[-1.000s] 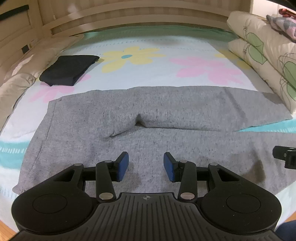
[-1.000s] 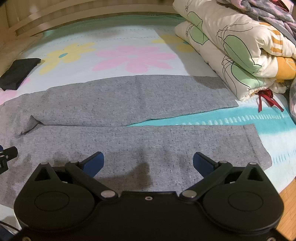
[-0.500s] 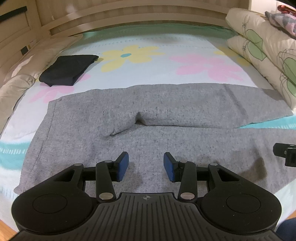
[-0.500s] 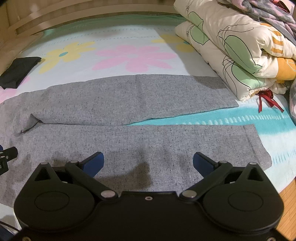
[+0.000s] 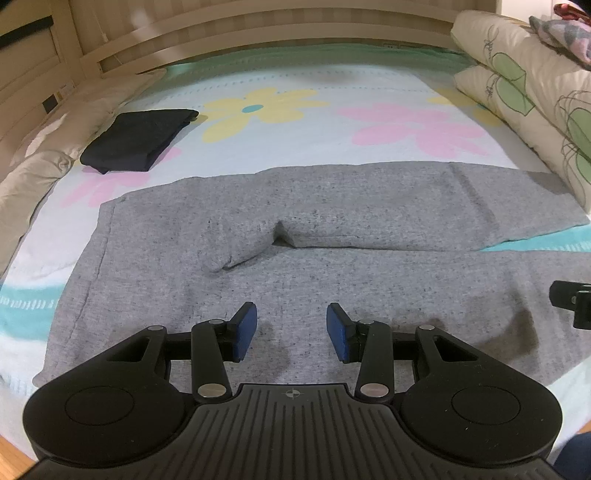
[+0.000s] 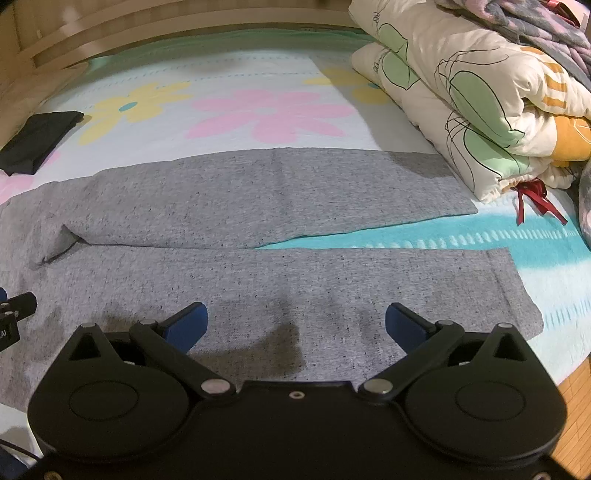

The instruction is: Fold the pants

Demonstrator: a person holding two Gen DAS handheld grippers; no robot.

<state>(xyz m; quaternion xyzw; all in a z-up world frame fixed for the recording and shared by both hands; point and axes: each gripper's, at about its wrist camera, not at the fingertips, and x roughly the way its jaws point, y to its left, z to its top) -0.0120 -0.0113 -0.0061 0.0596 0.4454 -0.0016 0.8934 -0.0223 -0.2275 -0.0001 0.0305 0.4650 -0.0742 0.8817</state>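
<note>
Grey pants [image 5: 295,229] lie spread flat on the bed, waistband to the left, both legs running right. They also show in the right wrist view [image 6: 258,206], with the near leg's cuff at the right. My left gripper [image 5: 291,330] is open and empty, hovering over the near side of the pants by the crotch. My right gripper [image 6: 295,325] is wide open and empty above the near leg. Each gripper's tip shows at the edge of the other's view.
A folded black garment [image 5: 138,138] lies at the far left of the floral bedsheet [image 5: 332,122]. Folded quilts [image 6: 480,92] are stacked along the right side. A wooden headboard [image 5: 258,33] runs behind. The bed's near right edge meets wooden floor [image 6: 576,391].
Both grippers have drifted slightly back over the pants; the view shifted a little. The jaws keep the same opening and the pants have not moved.
</note>
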